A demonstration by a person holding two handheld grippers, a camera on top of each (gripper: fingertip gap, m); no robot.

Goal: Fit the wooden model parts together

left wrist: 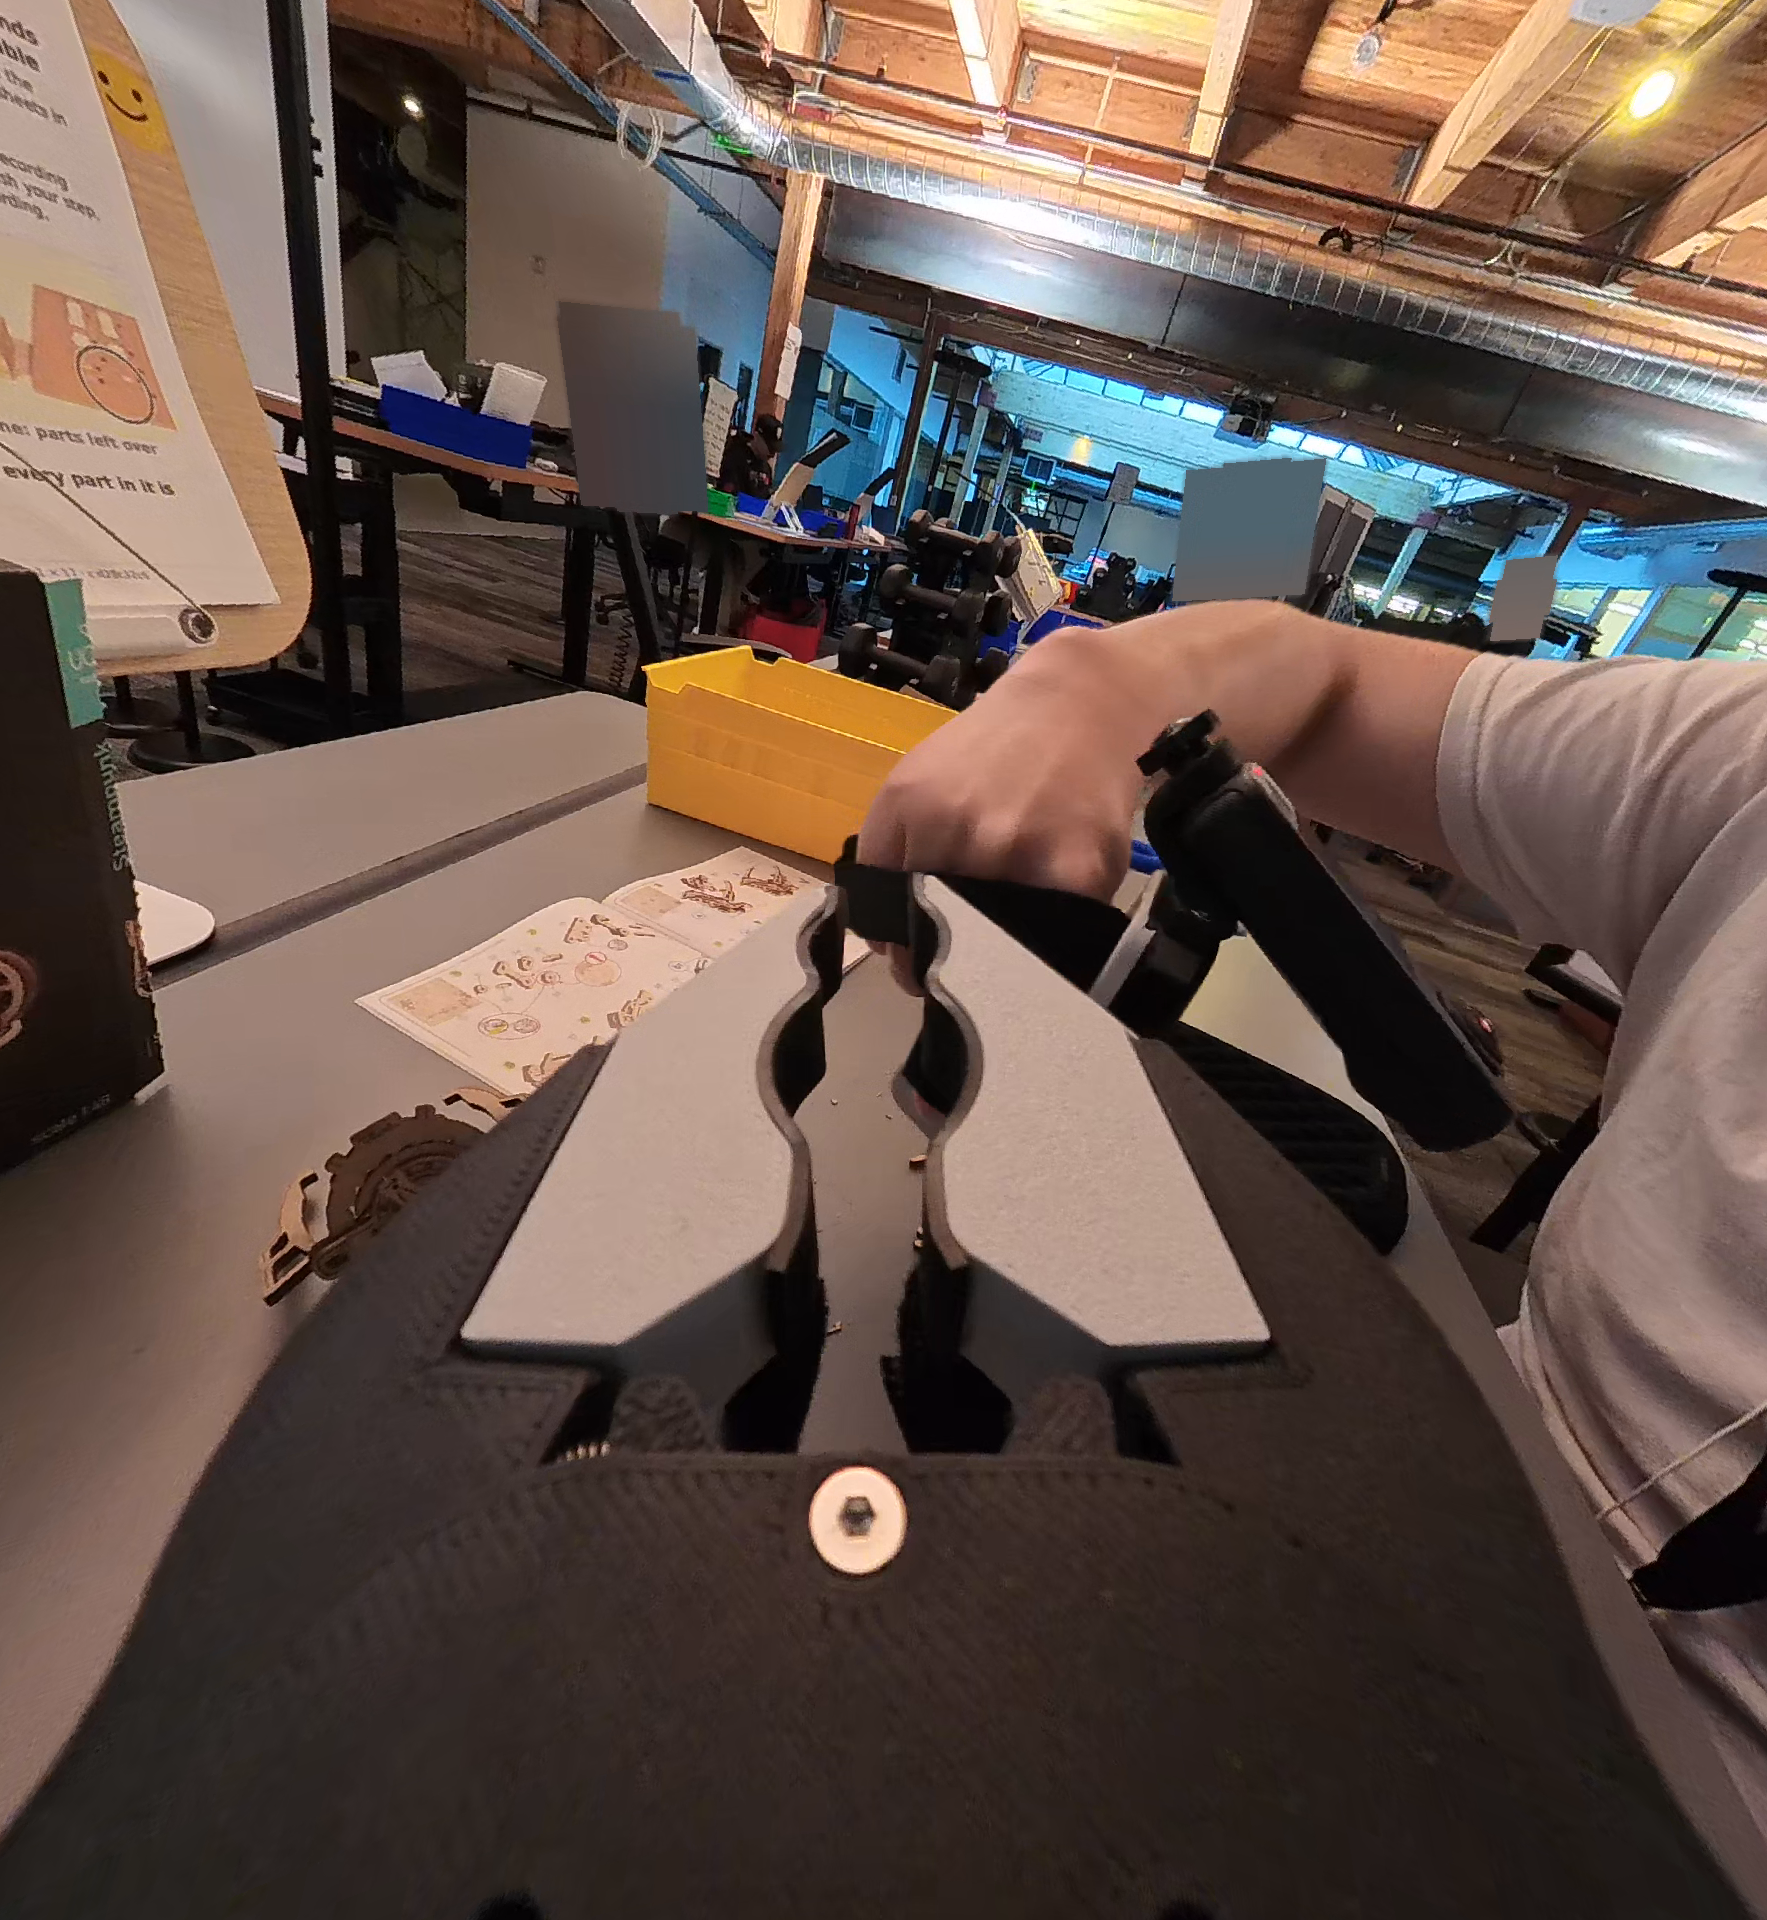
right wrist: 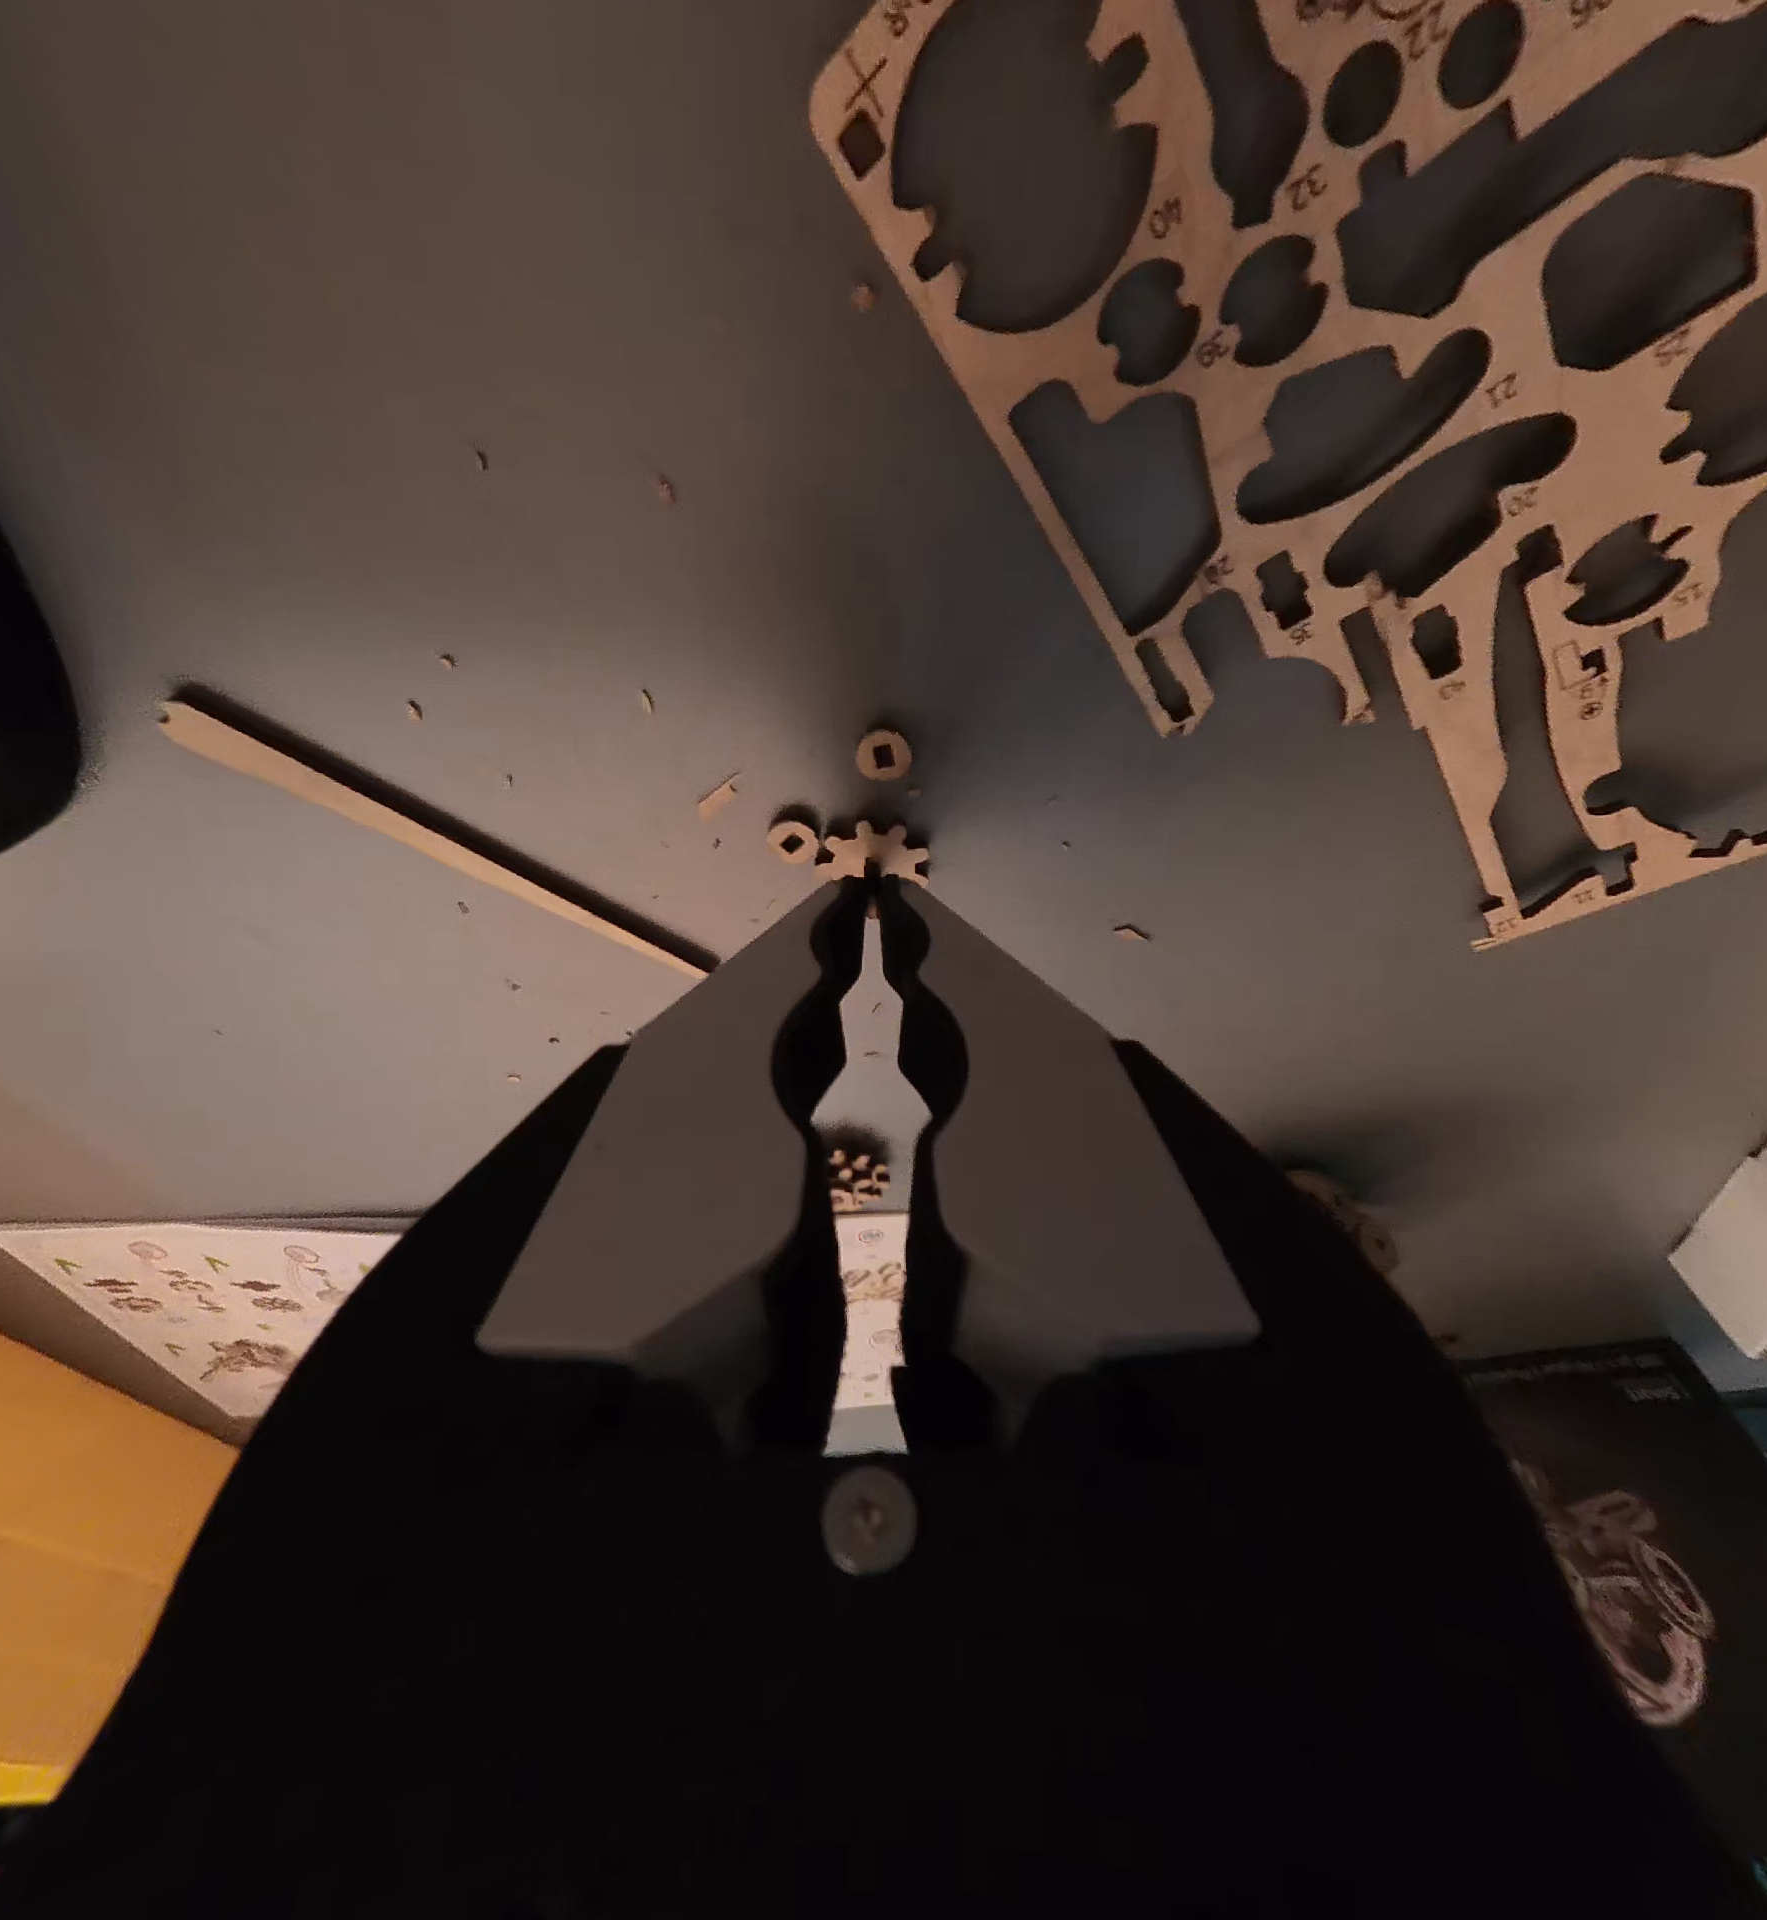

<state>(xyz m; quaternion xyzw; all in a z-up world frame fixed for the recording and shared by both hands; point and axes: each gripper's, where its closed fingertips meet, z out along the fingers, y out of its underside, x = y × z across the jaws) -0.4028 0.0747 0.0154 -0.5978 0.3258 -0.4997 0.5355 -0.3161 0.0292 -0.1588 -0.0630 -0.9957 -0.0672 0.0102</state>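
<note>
My right claw (right wrist: 868,891) points down at the grey bench (right wrist: 339,416), fingertips nearly together and pinching the edge of a small wooden gear (right wrist: 877,850) at frame centre. Two wooden rings (right wrist: 882,750) lie just beside it, the punched-out part sheet (right wrist: 1274,499) upper right, a thin strip (right wrist: 422,821) at left. My left claw (left wrist: 874,925) hangs narrow and empty; a partly built wooden wheel (left wrist: 370,1184) sits lower left by the instruction leaflet (left wrist: 567,966).
</note>
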